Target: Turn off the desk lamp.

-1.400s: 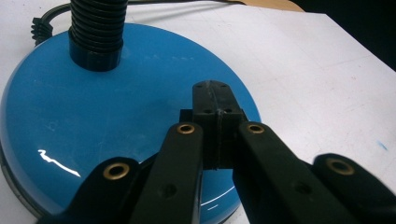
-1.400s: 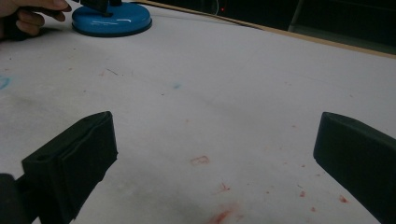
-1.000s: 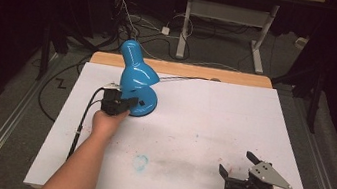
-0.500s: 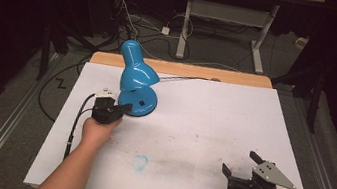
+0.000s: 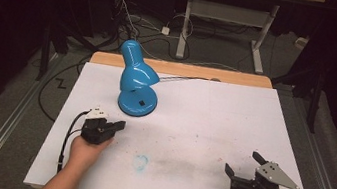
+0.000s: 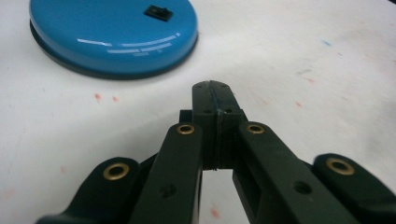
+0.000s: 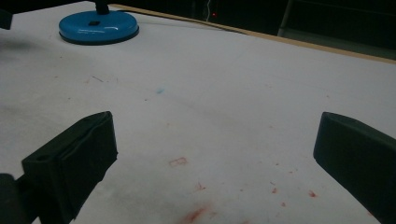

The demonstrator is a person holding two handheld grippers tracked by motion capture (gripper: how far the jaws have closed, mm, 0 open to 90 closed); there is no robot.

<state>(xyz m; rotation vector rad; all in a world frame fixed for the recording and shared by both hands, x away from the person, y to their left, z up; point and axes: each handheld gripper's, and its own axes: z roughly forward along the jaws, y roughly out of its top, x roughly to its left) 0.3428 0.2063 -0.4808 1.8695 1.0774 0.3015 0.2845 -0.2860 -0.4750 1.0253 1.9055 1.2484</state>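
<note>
Pulled back from the lamp (image 5: 137, 80), the left tool (image 5: 118, 126) now sits apart at its seven o'clock, jaws pressed together on nothing. Lamp stands upright at the desk's (image 5: 213, 116) eleven o'clock. Right tool (image 5: 243, 165), at five o'clock, gapes wide.

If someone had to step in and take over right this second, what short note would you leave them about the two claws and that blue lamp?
Left gripper: jaws shut, empty, just in front of the blue lamp, not touching it.
Right gripper: jaws wide open, empty, at the near right of the table.
The lamp stands upright at the far left, the black switch on its base facing the left gripper.
Done: can't tell whether the switch was pressed; no light visible.
Left: probably check the switch, press if needed.
</note>
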